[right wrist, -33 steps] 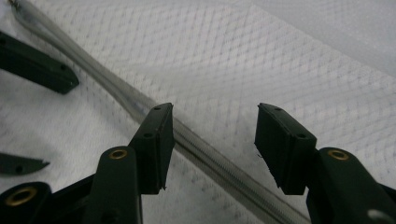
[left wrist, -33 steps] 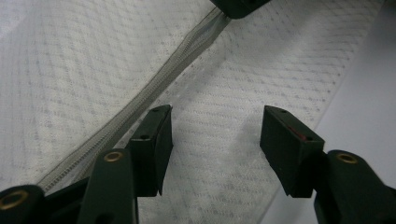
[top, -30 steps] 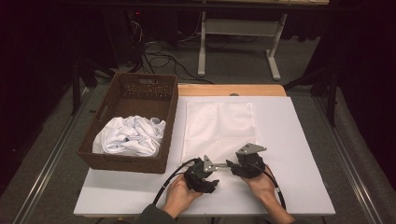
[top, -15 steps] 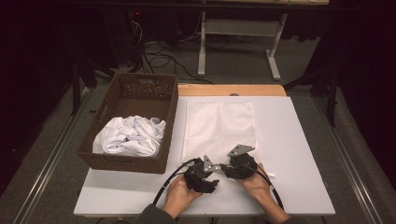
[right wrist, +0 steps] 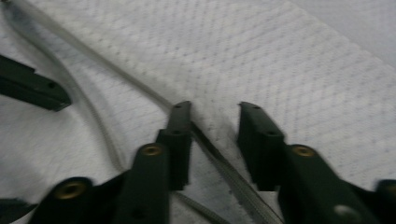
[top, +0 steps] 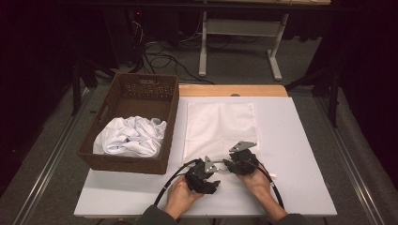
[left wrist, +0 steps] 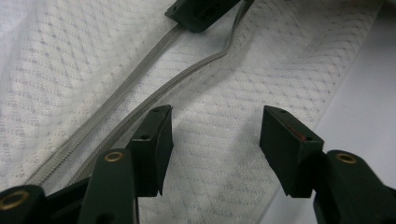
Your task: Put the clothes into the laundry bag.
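The right gripper (top: pixel 230 164) has moved closer to the left gripper (top: pixel 217 180); both jaws gape over the mesh bag (top: pixel 219 126).

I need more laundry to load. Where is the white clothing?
In the high view, the white clothing lies bunched in the brown basket at the table's left, beside the mesh bag.
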`<action>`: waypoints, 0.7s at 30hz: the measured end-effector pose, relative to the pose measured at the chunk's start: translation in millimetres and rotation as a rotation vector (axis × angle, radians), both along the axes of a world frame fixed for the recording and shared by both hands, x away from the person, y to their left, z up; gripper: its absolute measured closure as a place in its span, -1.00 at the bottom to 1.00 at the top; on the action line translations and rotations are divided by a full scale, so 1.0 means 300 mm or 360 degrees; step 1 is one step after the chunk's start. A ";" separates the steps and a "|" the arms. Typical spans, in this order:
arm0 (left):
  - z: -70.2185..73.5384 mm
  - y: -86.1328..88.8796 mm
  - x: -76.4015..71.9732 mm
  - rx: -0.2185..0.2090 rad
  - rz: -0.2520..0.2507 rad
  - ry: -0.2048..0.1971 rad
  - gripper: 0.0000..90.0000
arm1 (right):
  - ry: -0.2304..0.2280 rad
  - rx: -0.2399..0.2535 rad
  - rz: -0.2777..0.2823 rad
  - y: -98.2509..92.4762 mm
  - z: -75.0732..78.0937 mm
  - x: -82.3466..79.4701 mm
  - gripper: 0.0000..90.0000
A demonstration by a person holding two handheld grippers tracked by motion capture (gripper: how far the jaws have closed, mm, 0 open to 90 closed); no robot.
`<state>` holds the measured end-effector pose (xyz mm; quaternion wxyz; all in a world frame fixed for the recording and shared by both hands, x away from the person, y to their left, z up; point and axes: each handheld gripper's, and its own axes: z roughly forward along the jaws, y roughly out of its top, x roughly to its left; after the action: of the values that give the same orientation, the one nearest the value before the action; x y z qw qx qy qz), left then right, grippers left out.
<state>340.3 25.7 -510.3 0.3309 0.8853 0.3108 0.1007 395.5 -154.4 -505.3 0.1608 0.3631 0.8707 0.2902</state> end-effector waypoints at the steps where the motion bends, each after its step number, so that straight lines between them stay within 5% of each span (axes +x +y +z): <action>1: 0.000 -0.001 -0.001 0.0000 0.0004 -0.0002 -0.02 | 0.0018 0.0002 0.0028 0.002 0.002 0.000 0.62; 6: 0.000 -0.001 -0.001 0.0001 0.0008 0.0000 -0.02 | 0.0008 -0.0088 0.0053 0.018 0.010 -0.003 0.61; 13: 0.000 -0.002 -0.002 0.0000 0.0014 -0.0001 -0.01 | 0.0056 -0.0051 0.0065 0.001 0.010 0.018 0.44; 18: 0.000 -0.002 -0.003 0.0001 0.0014 -0.0001 -0.01 | 0.0016 -0.0058 0.0066 -0.009 0.009 0.029 0.88; 21: 0.000 -0.002 -0.003 -0.0001 0.0013 -0.0001 -0.01 | 0.0005 -0.0072 0.0073 -0.010 0.010 0.033 0.97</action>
<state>339.5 25.3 -510.3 0.3308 0.8839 0.3145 0.1022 405.4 -157.5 -502.3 0.1610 0.3399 0.8853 0.2736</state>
